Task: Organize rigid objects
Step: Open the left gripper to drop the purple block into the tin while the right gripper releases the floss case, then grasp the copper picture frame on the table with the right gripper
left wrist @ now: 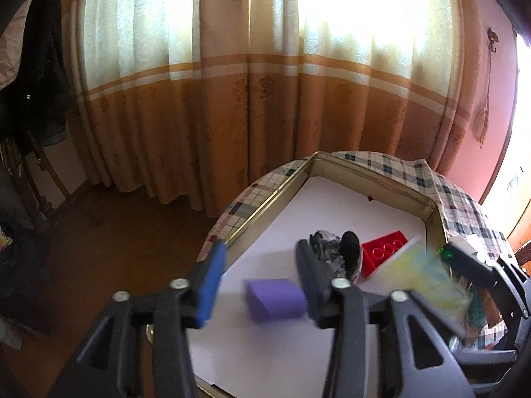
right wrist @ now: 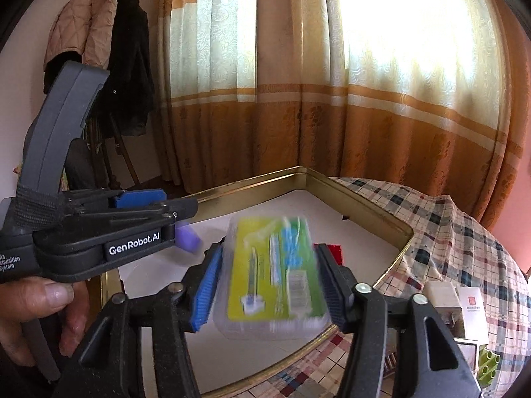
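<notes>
Tipping against the gold tray rim is risked: the clear packet sits loose between spread right gripper; left gripper spread, empty.

The clear packet between the right gripper's fingers is motion-blurred, so its print and contents cannot be read, and whether the pads press on it cannot be told. In the left wrist view a finger covers part of the dark grey lump, whose nature is unclear, and the packet hides a corner of the red brick. The green brick and white boxes are partly cut off behind the right gripper's frame, the box label too small to read
</notes>
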### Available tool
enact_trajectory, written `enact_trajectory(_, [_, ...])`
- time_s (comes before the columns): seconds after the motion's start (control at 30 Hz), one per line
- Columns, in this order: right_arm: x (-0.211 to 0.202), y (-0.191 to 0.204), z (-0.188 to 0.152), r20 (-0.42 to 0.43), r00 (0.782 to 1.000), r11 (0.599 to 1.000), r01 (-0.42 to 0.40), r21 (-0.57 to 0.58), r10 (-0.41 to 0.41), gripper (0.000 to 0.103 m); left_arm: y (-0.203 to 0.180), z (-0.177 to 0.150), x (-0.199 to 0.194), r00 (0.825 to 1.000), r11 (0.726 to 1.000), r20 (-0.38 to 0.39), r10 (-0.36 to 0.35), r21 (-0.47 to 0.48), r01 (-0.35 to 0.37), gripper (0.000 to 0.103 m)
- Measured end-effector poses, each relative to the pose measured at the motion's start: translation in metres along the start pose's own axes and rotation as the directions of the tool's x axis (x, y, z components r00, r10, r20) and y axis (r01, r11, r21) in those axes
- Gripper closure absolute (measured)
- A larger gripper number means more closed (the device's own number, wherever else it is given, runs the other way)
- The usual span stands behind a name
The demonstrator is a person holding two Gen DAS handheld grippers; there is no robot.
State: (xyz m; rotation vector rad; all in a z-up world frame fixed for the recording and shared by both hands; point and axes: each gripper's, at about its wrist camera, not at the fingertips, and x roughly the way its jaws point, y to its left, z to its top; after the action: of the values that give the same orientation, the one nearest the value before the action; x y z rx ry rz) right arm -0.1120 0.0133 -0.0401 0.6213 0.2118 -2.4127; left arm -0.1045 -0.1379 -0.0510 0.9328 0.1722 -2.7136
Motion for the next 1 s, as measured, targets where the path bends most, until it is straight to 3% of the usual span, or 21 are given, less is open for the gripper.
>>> enact_trajectory(0.1, [-0.007,-0.002,-0.001,0.009,1.0,1.0,0.009,0.017,-0.009,0.027,-0.002,-0.003,-0.007,1.0,1.0,0.017,-0.002,-0.01,0.002,0.03])
enact_trajectory(0.23, [-0.028,-0.009,-0.007,0.03,0.999,0.999,0.031,0.04,-0.033,0.026,-0.007,-0.012,-0.02,0.999,0.999,0.024,-0.034,-0.025,0.035,0.028])
enact_trajectory(0.37, [-0.057,-0.023,-0.012,0.062,0.996,0.996,0.065,0.065,-0.069,0.026,-0.022,-0.022,-0.032,0.997,0.998,0.044,-0.058,-0.019,0.059,0.016])
enact_trajectory(0.53, [-0.09,-0.044,-0.022,0.096,0.986,0.988,0.129,0.087,-0.138,0.026,-0.041,-0.032,-0.043,0.994,0.996,0.059,-0.089,0.001,0.089,0.012])
enact_trajectory(0.6, [-0.098,-0.055,-0.026,0.088,0.981,0.981,0.164,0.101,-0.173,0.026,-0.048,-0.036,-0.047,0.994,0.996,0.068,-0.087,0.009,0.086,0.007])
enact_trajectory(0.73, [-0.103,-0.073,-0.034,0.066,0.974,0.97,0.208,0.128,-0.217,0.026,-0.055,-0.042,-0.05,0.992,0.995,0.078,-0.095,0.016,0.094,0.007])
enact_trajectory(1.0, [-0.1,-0.09,-0.042,0.031,0.974,0.963,0.215,0.166,-0.223,0.026,-0.058,-0.045,-0.051,0.993,0.997,0.088,-0.081,0.026,0.079,0.005])
